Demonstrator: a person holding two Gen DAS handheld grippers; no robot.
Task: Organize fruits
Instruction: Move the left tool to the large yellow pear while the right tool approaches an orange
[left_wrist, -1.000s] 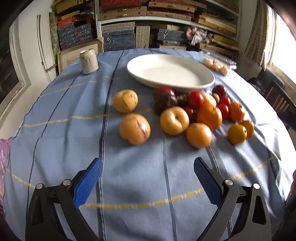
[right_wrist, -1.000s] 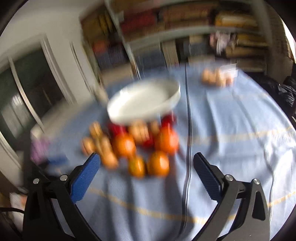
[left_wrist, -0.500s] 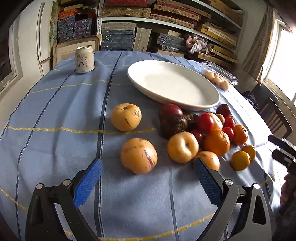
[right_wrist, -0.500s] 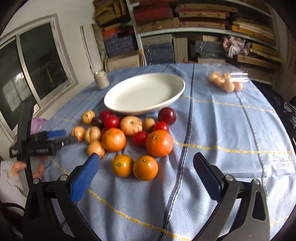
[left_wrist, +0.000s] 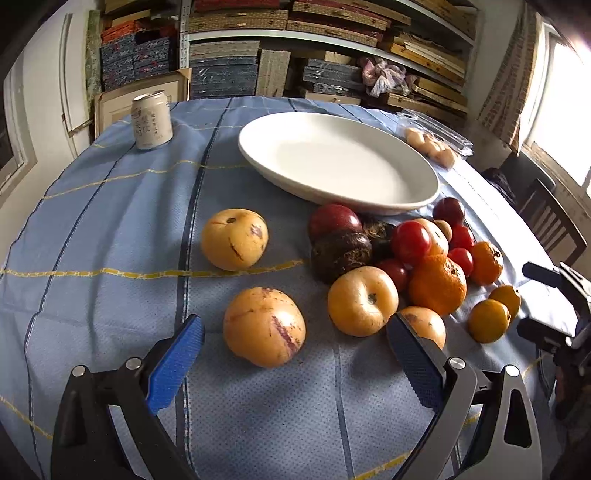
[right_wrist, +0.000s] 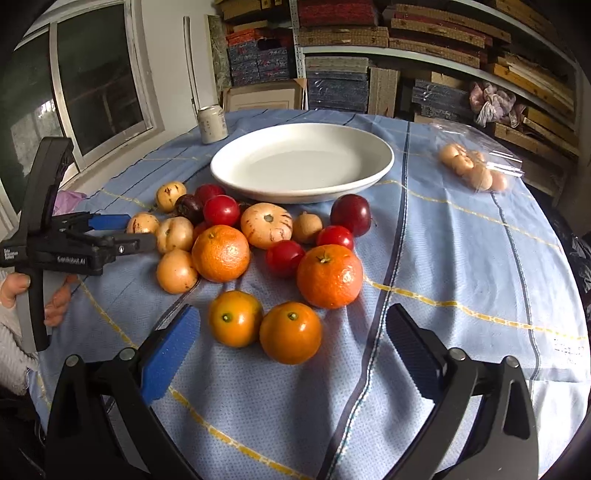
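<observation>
on the blue cloth (left_wrist: 110, 221) both grippers had closed in on the fruit over the last second. the left gripper (left_wrist: 295, 358) had come lower and nearer: the yellow streaked fruit (left_wrist: 264, 326), well ahead of it a second before, now lay just in front of its fingers and between their lines, touching neither. its blue pads (left_wrist: 173, 363) were spread wide, holding nothing. the right gripper (right_wrist: 291, 354) had steadied after a blurred sweep and now hung just behind two small oranges (right_wrist: 290, 332), its fingers also spread wide and empty.

the fruit itself had not moved. all of it sat loose on the cloth in a cluster just before the white plate (right_wrist: 380, 166): yellow ones to the left, red and dark ones (left_wrist: 340, 253) near the plate's rim, oranges (right_wrist: 328, 275) to the right. the plate was bare. a can (left_wrist: 151, 120) stood apart at the far left, and a clear bag (right_wrist: 476, 170) of pale round things lay well off to the right.

so nothing was sorted yet; this looked like the approach to a first pick on each side. the likely next step was to ease forward round the nearest fruit and close. round fruit could roll away if nudged by one pad first.
</observation>
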